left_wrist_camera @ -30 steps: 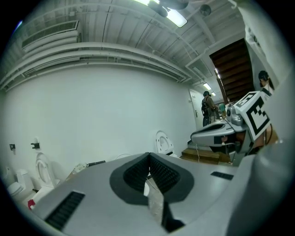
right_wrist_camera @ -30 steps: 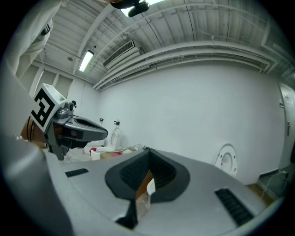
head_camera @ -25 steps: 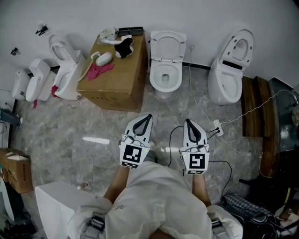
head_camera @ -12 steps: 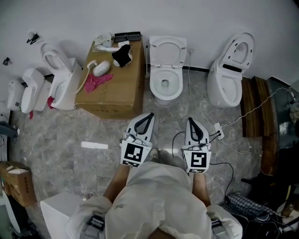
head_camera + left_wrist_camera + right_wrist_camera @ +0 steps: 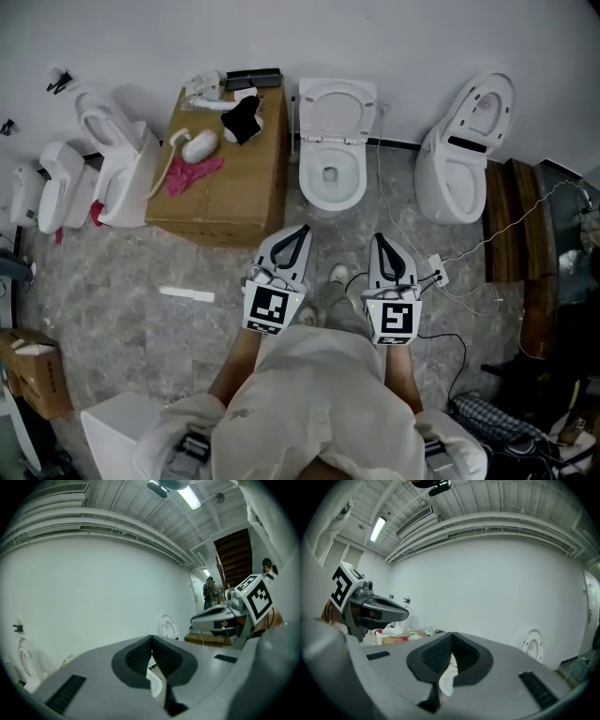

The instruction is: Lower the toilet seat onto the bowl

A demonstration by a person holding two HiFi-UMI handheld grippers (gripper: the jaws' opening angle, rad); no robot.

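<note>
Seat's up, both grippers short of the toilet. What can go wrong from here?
1. Left gripper and right gripper are both shut and empty; nudged rather than gripped, the raised seat might slam onto the bowl.
2. A white cable and power strip lie right of the bowl: trip or snag risk.

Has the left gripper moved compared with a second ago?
Yes. The left gripper has come forward, closer to the toilet straight ahead against the wall.

The person holds the left gripper and the right gripper side by side before the chest, both pointing forward near level, jaws closed and empty
</note>
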